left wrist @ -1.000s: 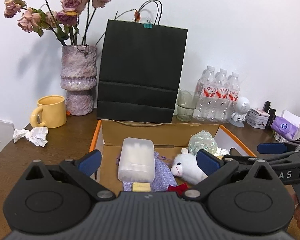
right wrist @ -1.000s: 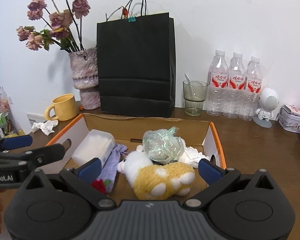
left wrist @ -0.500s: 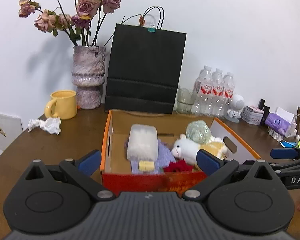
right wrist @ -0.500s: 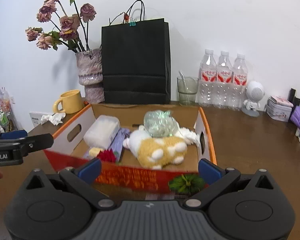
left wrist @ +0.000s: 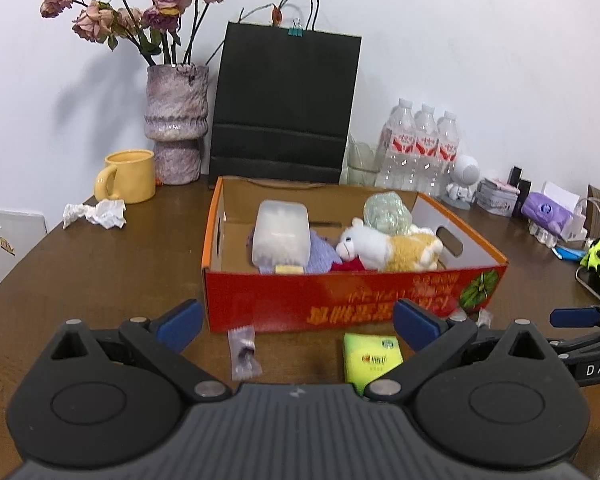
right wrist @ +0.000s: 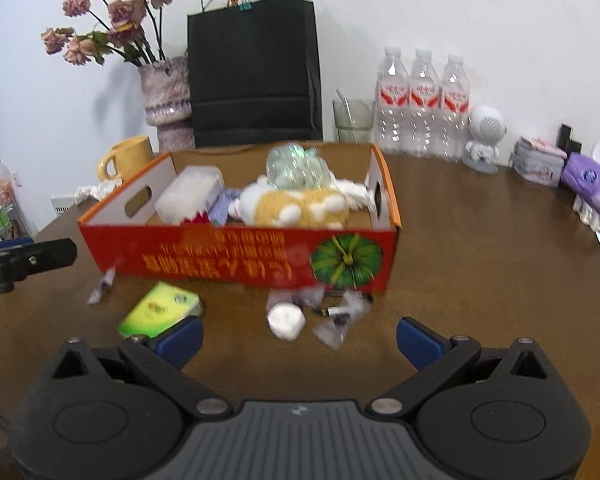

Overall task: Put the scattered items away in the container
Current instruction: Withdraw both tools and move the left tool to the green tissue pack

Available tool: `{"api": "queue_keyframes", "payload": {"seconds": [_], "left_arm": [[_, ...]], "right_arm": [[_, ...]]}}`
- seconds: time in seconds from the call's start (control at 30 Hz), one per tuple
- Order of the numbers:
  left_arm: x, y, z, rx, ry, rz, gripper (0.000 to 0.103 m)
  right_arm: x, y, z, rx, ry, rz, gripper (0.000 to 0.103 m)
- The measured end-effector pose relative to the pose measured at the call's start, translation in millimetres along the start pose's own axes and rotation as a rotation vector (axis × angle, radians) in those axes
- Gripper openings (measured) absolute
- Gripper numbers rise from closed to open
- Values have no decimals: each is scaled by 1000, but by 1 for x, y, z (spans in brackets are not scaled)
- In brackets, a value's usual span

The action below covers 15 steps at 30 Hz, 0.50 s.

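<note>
Change since earlier frames: both grippers have drawn back from over the box [left wrist: 352, 304]; its red front wall and the loose items before it are now in view.

Left gripper [left wrist: 296, 322]: fingers spread wide, nothing between them, hovering above the table [left wrist: 100, 272] in front of the box.
Right gripper [right wrist: 298, 338]: fingers likewise spread, empty, hovering near the box's right front corner.

Box: open-topped, red front with watermelon print, orange rim, standing mid-table. Contents:
- clear tub [left wrist: 281, 232], left side, lying on a purple pouch [left wrist: 320, 256];
- plush toy [left wrist: 388, 246], white and tan, on its side at centre-right;
- iridescent bundle [left wrist: 386, 212], behind the plush;
- small yellow block [left wrist: 289, 269], against the front wall;
- red piece [left wrist: 350, 266], beside the plush, kind unclear.

Outside the box, on the table just in front of it:
- green packet [left wrist: 372, 356], near the left gripper's right finger;
- small clear sachet [left wrist: 242, 350], left of the packet;
- white wad [right wrist: 286, 320] and some clear wrappers [right wrist: 340, 314], blurred, below the watermelon print.

Background, along the wall: vase [left wrist: 177, 120] of dried roses, yellow mug [left wrist: 128, 176], crumpled tissue [left wrist: 96, 214], black bag [left wrist: 284, 100], three bottles [left wrist: 420, 148].
</note>
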<state>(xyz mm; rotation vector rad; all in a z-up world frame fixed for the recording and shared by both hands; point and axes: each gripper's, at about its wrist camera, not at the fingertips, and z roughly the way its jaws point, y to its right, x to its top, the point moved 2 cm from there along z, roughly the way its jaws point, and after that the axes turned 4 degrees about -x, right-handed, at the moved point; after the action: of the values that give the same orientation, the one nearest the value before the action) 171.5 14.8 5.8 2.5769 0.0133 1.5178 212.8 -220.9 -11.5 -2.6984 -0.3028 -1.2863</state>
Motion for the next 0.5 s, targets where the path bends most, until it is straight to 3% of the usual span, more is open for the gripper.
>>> {"api": "queue_keyframes", "payload": {"seconds": [0.5], "left_arm": [[-22,25,10,-18,-86,22,103]], "right_arm": [[-29,19,4,-2,-54,31,103]]}}
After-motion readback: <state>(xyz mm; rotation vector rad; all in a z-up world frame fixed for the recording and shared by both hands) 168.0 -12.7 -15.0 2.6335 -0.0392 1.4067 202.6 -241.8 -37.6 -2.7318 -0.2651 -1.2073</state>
